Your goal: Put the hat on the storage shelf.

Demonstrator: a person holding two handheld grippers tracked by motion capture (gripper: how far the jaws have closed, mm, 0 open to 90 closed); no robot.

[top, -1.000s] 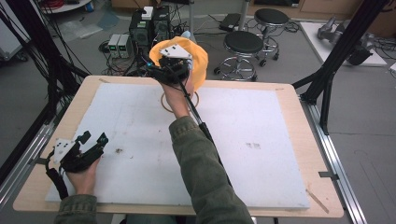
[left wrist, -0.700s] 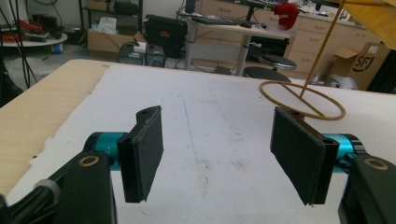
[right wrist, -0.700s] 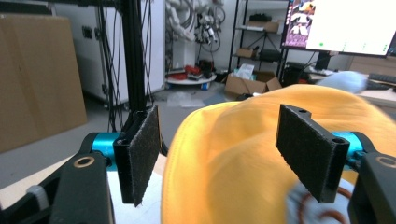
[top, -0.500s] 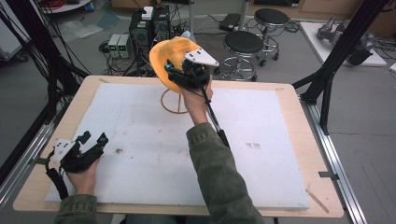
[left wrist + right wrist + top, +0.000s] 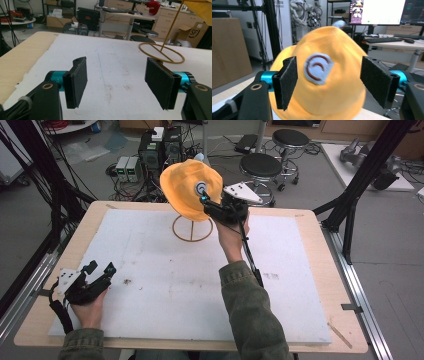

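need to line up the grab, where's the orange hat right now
In the high view the orange hat sits atop a wire stand at the table's far edge, near the middle. The right gripper is just to its right, open jaws facing the hat's round patch.

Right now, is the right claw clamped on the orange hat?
No, the right claw stands open, its pads either side of the orange hat without pressing it.

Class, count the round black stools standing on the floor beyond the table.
2: one stool just behind the table's far edge, another farther back right. Others may be hidden.
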